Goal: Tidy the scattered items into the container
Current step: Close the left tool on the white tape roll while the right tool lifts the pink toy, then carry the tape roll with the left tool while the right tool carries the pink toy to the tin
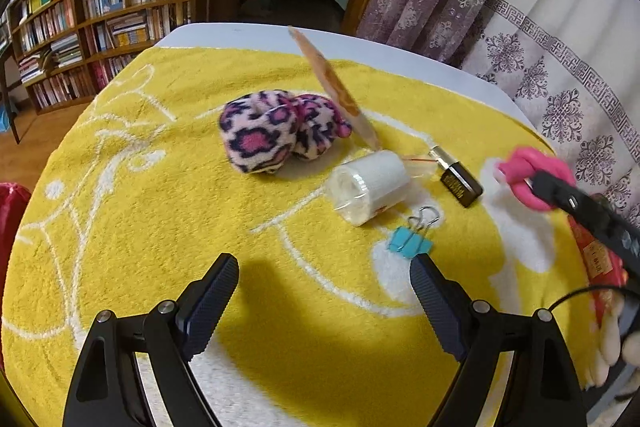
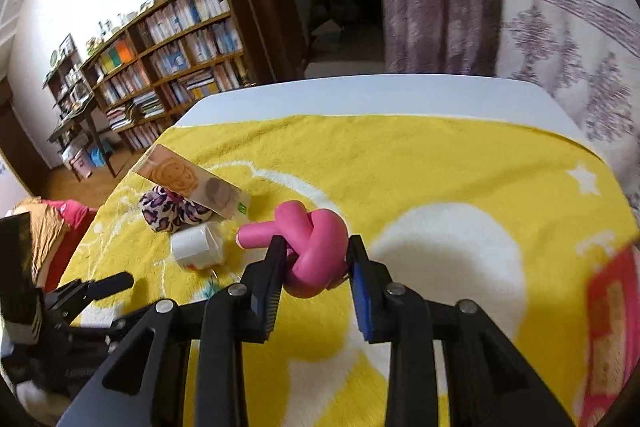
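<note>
My right gripper (image 2: pixel 316 247) is shut on a pink knot-shaped toy (image 2: pixel 316 251) and holds it above the yellow towel (image 2: pixel 440 167); the toy also shows in the left wrist view (image 1: pixel 528 175). My left gripper (image 1: pixel 324 275) is open and empty, low over the towel (image 1: pixel 160 227). Ahead of it lie a blue binder clip (image 1: pixel 412 239), a white lidded cup on its side (image 1: pixel 372 187), a dark lipstick (image 1: pixel 460 183), a leopard-print fluffy sock bundle (image 1: pixel 276 135) and a tilted card packet (image 1: pixel 336 91). A red container (image 2: pixel 612 315) sits at the right edge.
The towel covers a white table (image 2: pixel 360 95). A bookshelf (image 1: pixel 112 7) stands at the back left and patterned curtains (image 1: pixel 540 47) hang at the right. A red object (image 1: pixel 12 211) is at the left edge.
</note>
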`<state>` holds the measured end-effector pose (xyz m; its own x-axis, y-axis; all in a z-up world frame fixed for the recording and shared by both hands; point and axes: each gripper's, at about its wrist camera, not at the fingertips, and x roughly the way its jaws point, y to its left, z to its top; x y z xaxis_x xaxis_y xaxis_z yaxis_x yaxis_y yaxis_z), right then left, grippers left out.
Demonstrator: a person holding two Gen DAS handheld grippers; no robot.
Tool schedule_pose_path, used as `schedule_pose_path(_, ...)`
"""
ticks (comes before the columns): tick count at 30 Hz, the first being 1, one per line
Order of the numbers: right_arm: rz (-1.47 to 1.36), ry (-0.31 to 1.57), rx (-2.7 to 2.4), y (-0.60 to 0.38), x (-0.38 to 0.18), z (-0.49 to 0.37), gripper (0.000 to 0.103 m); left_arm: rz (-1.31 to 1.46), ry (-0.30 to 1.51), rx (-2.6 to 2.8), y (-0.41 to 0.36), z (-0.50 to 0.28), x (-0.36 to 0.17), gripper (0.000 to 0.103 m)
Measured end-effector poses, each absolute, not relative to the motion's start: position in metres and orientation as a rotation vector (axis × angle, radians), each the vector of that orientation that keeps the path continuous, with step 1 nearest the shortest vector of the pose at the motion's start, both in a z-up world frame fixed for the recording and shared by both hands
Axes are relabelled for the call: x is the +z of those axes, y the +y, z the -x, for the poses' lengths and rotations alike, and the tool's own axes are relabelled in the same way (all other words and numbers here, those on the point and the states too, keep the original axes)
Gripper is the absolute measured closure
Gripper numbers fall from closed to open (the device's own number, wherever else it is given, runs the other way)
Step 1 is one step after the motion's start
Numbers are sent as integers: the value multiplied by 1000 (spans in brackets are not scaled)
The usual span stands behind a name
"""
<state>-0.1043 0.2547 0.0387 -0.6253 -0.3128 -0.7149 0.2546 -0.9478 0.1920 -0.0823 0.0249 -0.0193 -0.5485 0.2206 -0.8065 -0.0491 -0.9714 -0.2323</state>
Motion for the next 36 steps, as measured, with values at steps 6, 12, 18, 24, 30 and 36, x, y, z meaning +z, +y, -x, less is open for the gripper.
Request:
schedule_pose_path(6, -1082, -152, -2638, 284, 48, 75, 69, 1424, -261, 2661, 42, 93, -7, 14)
schedule_pose_path(12, -1033, -206, -2630, 297, 49, 65, 69, 1415, -215, 2707, 71, 112, 0, 14)
schedule_pose_path(18, -1027, -270, -2616, 309, 47, 64, 69, 1473, -192, 2772, 80, 136, -14, 17)
schedule_pose_path(24, -1001, -309, -2634, 318, 49, 62, 69, 1507, -238, 2763, 70, 137, -27, 53)
schedule_pose_path(30, -972, -323, -2648, 319, 54, 60, 69, 1400, -275, 2774, 67, 120, -6, 53)
schedule_pose_path(36, -944, -343, -2664, 323, 58, 57, 69, 1301, -255, 2756, 83, 104, 22, 53)
